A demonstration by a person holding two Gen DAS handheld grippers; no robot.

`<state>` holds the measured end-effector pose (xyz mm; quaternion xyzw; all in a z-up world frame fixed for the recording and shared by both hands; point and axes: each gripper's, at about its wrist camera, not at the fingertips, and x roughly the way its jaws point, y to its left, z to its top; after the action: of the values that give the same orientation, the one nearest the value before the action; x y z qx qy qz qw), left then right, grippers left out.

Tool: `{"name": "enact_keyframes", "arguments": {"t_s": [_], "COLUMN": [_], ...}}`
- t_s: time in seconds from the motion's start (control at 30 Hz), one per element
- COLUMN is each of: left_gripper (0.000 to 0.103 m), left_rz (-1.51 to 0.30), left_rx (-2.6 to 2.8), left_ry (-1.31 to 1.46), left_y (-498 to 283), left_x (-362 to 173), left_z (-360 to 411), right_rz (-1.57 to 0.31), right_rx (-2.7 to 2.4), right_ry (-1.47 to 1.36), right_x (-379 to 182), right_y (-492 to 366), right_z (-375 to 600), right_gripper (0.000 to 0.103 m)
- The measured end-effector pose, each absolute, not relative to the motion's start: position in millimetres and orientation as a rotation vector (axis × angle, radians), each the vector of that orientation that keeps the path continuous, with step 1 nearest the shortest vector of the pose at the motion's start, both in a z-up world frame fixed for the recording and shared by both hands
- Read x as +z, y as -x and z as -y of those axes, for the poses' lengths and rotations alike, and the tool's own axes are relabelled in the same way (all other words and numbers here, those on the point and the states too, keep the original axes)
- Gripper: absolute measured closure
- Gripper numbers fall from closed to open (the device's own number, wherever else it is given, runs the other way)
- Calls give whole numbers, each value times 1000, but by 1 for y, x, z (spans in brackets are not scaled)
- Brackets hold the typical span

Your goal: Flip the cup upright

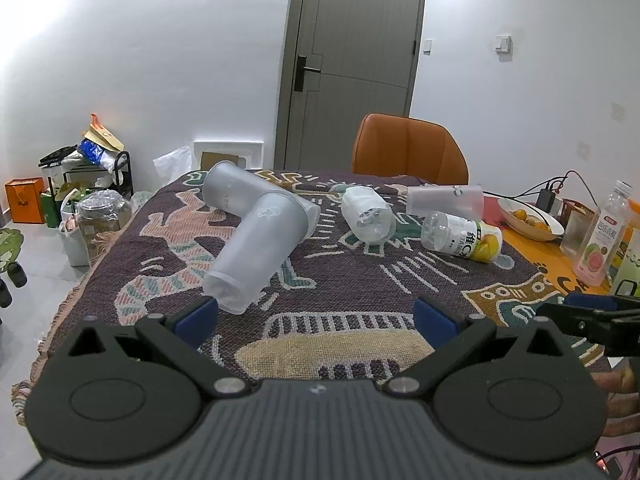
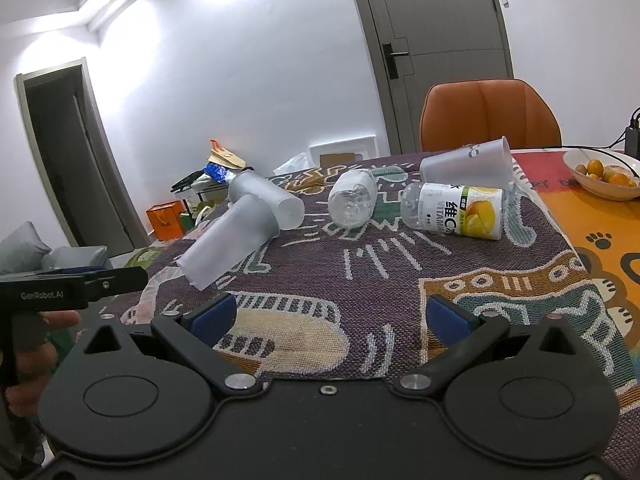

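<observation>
Three frosted plastic cups lie on their sides on the patterned cloth. The nearest cup [image 1: 256, 248] [image 2: 230, 240] points its base toward me, and a second cup [image 1: 236, 190] [image 2: 266, 196] lies touching it behind. A third cup [image 1: 446, 199] [image 2: 468, 166] lies at the far right. My left gripper [image 1: 316, 316] is open and empty, its left fingertip close to the nearest cup's base. My right gripper [image 2: 328, 314] is open and empty above the cloth, short of the cups.
A clear bottle [image 1: 368, 214] [image 2: 352, 198] and a labelled vitamin bottle [image 1: 464, 236] [image 2: 456, 210] lie between the cups. A bowl of oranges [image 1: 530, 216] [image 2: 604, 174], an upright pink bottle [image 1: 604, 236] and cables stand at the right. An orange chair [image 1: 408, 148] stands behind the table.
</observation>
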<state>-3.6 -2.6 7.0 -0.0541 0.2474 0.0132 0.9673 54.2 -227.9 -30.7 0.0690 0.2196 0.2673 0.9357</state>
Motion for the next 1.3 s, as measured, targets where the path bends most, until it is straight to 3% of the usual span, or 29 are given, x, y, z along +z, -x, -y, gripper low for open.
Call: {"name": "enact_keyframes", "arguments": {"t_s": [1.3], "left_gripper": [0], "left_rz": [-495], "left_rx": [49], "left_ry": [117], "left_y": [7], "left_x": [7], "left_z": [-5], "right_rz": [-446], "right_rx": [555], "right_ry": [-127], "right_x": [-28], "right_y": [-53], "right_z": [229], "right_gripper": [0]}}
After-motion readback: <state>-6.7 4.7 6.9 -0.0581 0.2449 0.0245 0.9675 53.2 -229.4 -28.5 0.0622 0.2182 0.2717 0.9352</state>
